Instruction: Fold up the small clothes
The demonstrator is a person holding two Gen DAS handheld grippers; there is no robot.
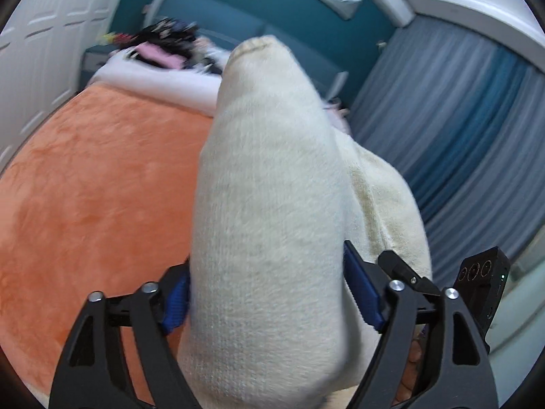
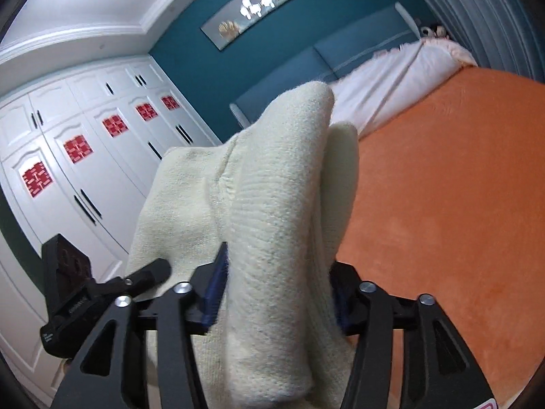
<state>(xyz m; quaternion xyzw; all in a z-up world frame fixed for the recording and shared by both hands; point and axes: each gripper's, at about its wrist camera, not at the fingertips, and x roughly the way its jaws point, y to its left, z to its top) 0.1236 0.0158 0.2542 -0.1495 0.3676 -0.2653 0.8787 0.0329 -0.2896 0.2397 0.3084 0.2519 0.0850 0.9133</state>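
Left wrist view: the left gripper (image 1: 269,293) has its jaws clamped on a cream knitted garment (image 1: 265,204), whose thick roll fills the gap between the blue pads and rises ahead, blocking the middle of the view; the right gripper (image 2: 276,293) likewise has its jaws pressed against a bunched fold of the same cream knit; beneath lies a bed with an orange blanket (image 1: 92,187); farther off, a white quilt (image 2: 391,88), a blurred pile of dark clothes (image 1: 163,44), white wardrobe doors (image 2: 85,177), grey-blue curtains (image 1: 460,129).
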